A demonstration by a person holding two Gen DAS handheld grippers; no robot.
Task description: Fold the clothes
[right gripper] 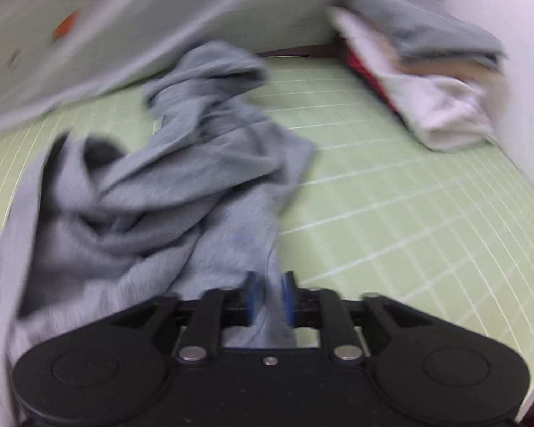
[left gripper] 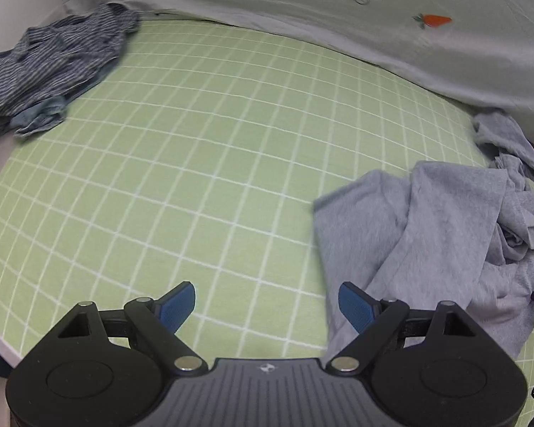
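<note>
My right tool (right gripper: 270,297) has its blue pads drawn narrow with an edge of the grey garment (right gripper: 153,192) running up between them; the picture is smeared, so I cannot tell for certain whether the pads are biting the cloth or only flanking it. My left tool (left gripper: 267,307) stands wide and empty over the green checked sheet (left gripper: 203,149) of the bed, its right pad just beside the garment's near left edge. The garment lies crumpled on the sheet in front of the pale quilt (left gripper: 338,28), its far end twisted into a bunch, so I judge the step in hand is to spread it flat before any fold. To do that well I want a sure pinch on a single hem with the right tool, not a bunched handful, and the left tool should take the matching edge on its own side rather than a loose fold in the middle. Then both should draw apart evenly, low over the sheet. The striped garment (left gripper: 50,60) at the far left and the folded stack (right gripper: 430,71) at the far right lie well apart from my work.
</note>
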